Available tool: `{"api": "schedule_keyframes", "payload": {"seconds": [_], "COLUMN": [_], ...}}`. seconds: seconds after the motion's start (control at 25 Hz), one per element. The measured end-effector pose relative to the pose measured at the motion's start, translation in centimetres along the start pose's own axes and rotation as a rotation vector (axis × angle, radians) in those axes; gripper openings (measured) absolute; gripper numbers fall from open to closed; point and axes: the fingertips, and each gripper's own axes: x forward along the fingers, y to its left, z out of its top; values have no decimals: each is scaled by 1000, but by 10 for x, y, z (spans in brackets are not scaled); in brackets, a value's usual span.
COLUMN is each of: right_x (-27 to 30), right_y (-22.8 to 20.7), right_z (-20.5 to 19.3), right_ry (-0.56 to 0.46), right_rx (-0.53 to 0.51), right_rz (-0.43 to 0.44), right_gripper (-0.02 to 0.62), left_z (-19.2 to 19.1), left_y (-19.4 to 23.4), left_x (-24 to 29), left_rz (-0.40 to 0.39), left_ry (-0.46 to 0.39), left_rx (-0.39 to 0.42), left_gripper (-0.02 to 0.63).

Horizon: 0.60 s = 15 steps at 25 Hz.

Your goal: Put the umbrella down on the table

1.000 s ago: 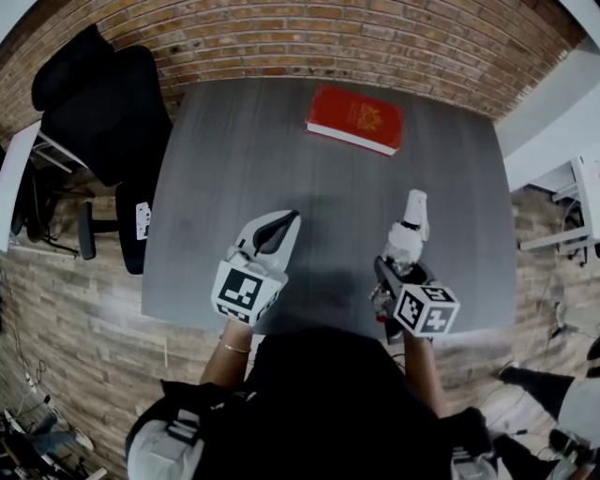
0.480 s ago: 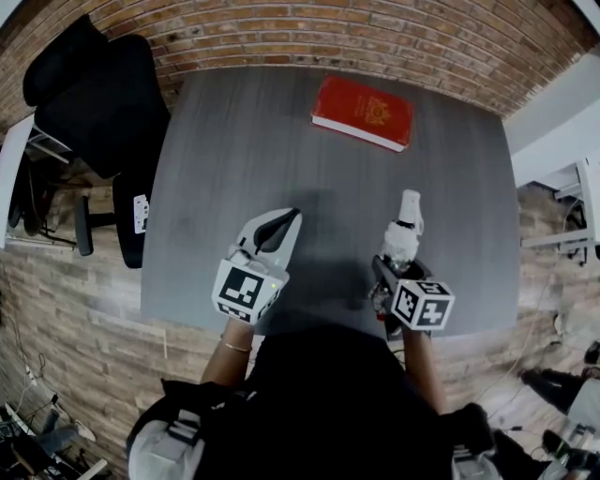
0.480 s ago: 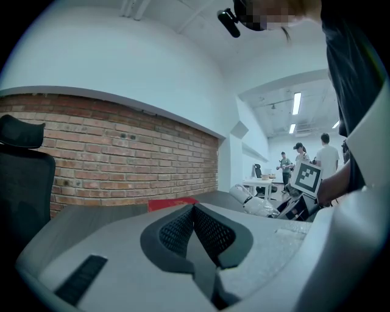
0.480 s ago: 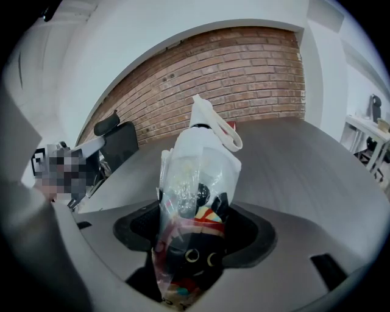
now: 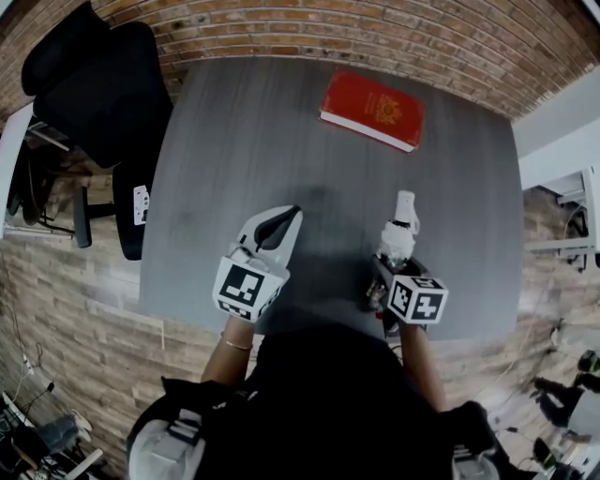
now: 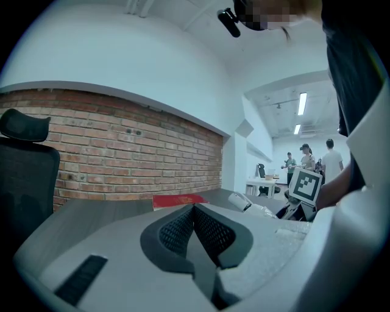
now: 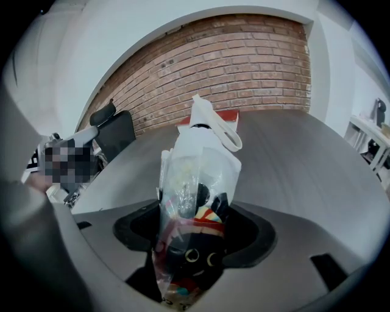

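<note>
A grey surface [image 5: 234, 141] seen from above, its far edge against a brick wall [image 5: 375, 28]. A red book [image 5: 372, 110] lies near that far edge, right of centre, with bare grey between it and both tongs near the front edge. The left tongs [image 5: 274, 228] are closed on nothing. The right tongs [image 5: 386, 274] clamp a folded umbrella [image 5: 401, 230] in a clear sleeve, over the near right part, pointing towards the book. A black office chair [image 5: 94, 94] stands off the left edge.
</note>
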Motion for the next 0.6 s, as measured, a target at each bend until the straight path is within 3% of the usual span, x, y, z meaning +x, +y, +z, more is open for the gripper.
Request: {"api": "schedule_keyframes", "payload": {"seconds": [0.6], "right_x": [26], "right_y": [-3], "right_z": [-1], "right_ry": [55], "right_rx": [-8], "right_rz": [-26], "right_gripper": [293], "left_z": [-9], "left_y": [9], "left_x": [2], "left_rz": [12], "left_ry": [18], "left_rx": [-15], "left_gripper": [-3]}}
